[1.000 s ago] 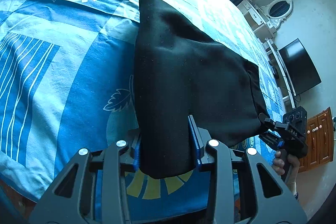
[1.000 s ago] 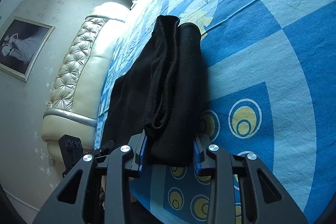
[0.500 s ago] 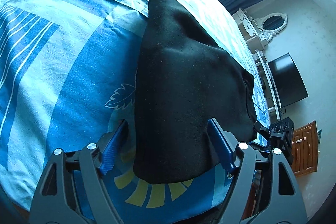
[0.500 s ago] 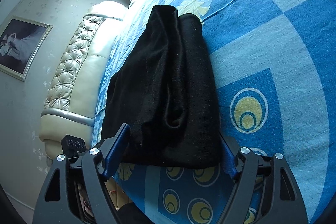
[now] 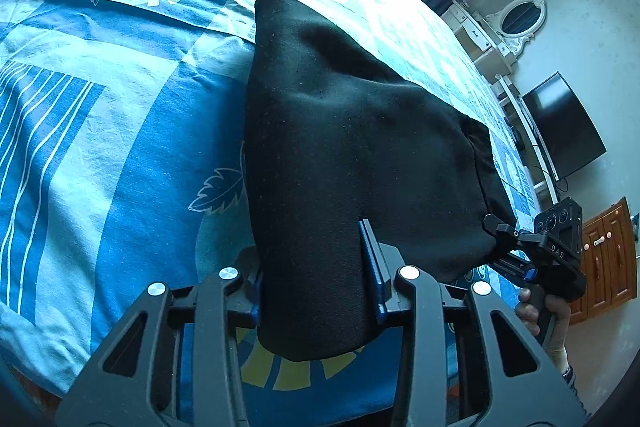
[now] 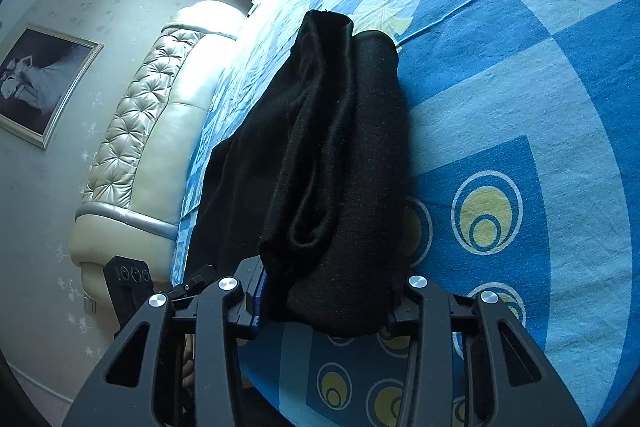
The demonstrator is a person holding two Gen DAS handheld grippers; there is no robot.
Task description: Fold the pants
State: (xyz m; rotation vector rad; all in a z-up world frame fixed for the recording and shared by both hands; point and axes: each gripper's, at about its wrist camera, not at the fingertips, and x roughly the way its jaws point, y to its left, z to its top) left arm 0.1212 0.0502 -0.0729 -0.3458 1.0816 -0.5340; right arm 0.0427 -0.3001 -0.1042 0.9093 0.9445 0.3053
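Black, soft-knit folded pants [image 5: 344,163] lying on a blue patterned cotton bedspread [image 5: 104,147], near edge lifted. Left gripper [image 5: 316,279] clamped on one near corner of the fabric; right gripper [image 6: 328,291] clamped on the other, bunched corner. Cream tufted headboard [image 6: 144,131] beyond, at the bed's far side.

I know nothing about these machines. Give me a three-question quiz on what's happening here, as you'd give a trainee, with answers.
1. True or false: both claws are shut on the pants.
2. What do the pants lie on? A) the floor B) the bed C) a chair
3. Fill in: the pants are ____ in colour.

Key:
1. True: the left claw and the right claw each pinch a near edge.
2. B
3. black
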